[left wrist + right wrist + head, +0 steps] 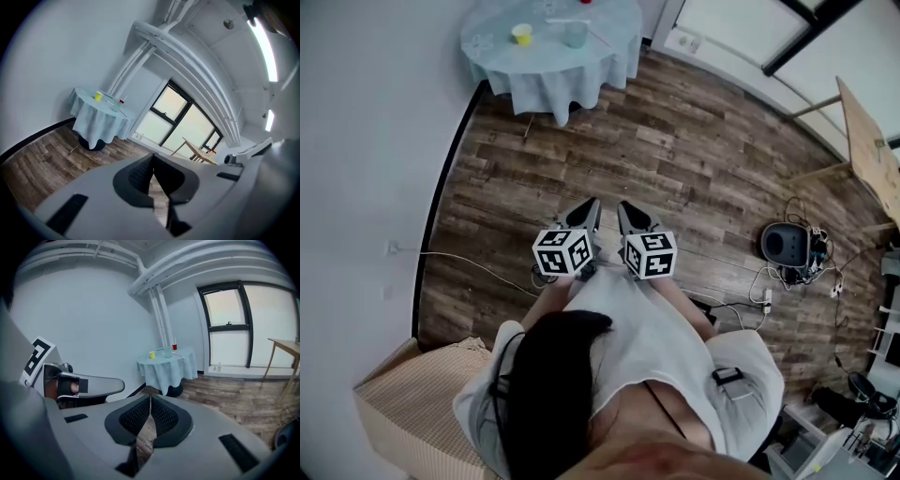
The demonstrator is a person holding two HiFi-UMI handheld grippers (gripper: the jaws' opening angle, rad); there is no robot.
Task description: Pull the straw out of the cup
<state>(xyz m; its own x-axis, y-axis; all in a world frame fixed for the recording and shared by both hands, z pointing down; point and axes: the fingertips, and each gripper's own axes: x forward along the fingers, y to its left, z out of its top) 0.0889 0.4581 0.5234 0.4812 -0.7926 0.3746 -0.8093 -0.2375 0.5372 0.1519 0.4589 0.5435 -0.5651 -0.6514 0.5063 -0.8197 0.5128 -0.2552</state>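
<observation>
Straw first: it's way too tiny to pick out from here, and I honestly can't tell which cup it's sitting in. What does show up on the round table with the pale blue cloth is a small yellow cup, a pale see-through cup near it, and a little red thing further back by the table's far edge. The see-through cup looks short and frosty, the yellow one smaller and bright. That's about all the detail you get at this range.

The table stands close to the plain white wall, well apart from the person, with a stretch of brown wood-plank floor in between.

The person in the white shirt holds both tongs side by side, low in front and pointing toward the table. The left tongs have their jaws together at the tips with nothing between them. The right tongs are the same deal, pinched closed and empty, with just floor showing through the slit behind the tips. The right gripper view also catches the left tongs off to the side, marker cube and all.

Around the edges there's a cardboard box by the wall, a round black device with a tangle of cables on the floor, and a light wooden table over by the window
</observation>
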